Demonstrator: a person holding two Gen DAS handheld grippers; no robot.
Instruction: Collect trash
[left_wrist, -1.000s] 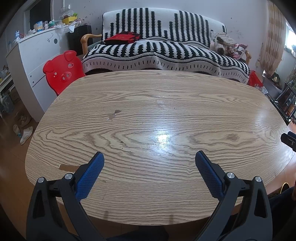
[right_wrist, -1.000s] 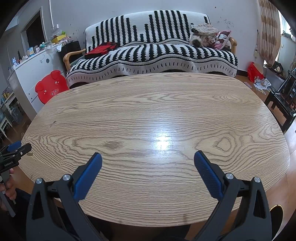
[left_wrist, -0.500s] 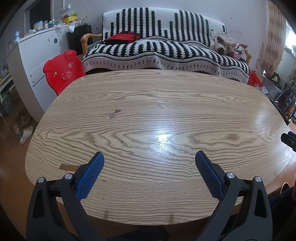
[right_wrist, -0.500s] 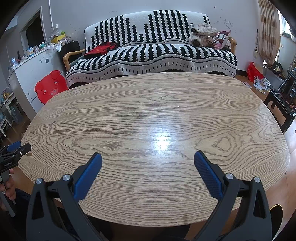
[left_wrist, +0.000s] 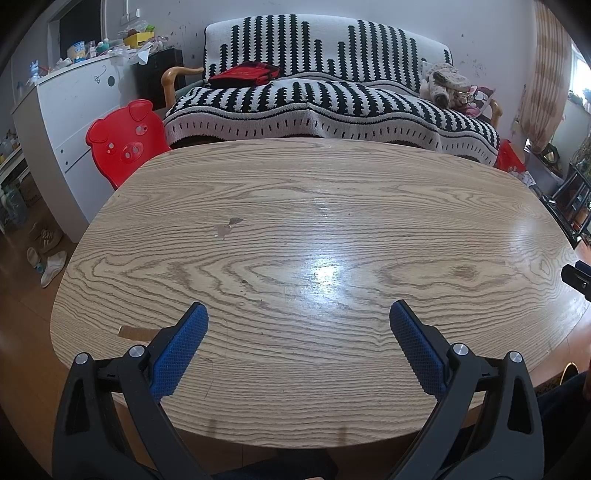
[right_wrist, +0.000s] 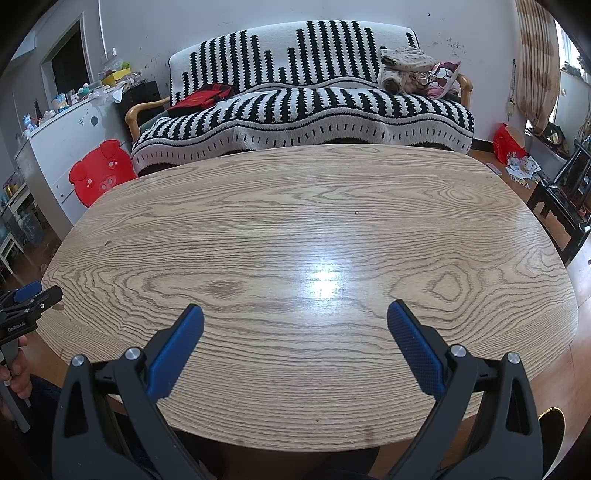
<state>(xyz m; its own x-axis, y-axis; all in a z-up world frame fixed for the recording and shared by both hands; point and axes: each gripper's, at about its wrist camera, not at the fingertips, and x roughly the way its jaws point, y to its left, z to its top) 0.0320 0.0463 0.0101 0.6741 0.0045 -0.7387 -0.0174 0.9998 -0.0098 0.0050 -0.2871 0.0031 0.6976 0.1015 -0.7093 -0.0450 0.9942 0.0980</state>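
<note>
Both the left gripper (left_wrist: 298, 319) and right gripper (right_wrist: 295, 321) hover with jaws wide apart, empty. The brown paper scrap (left_wrist: 133, 333) at the tabletop's (left_wrist: 369, 206) near-left edge looks light, thin, flat; likely best pinched at its edge.

Table (left_wrist: 332, 229) sat in front of both cameras, its near edge closest. Sofa (left_wrist: 325, 99) stood behind the table's far edge. Folded cloth (left_wrist: 243, 75) lay on the sofa's left part, pile of soft things (left_wrist: 448, 83) on its right end. Pig-shaped chair (left_wrist: 123, 142) stood at the table's far-left corner, cabinet (left_wrist: 70, 118) left of it, clutter (left_wrist: 107, 44) on top. Shoes (left_wrist: 48, 254) lay on the floor left of the table. Left gripper (left_wrist: 299, 314) and right gripper (right_wrist: 295, 314) hung over the near edge, jaws wide apart, 2 in all.
</note>
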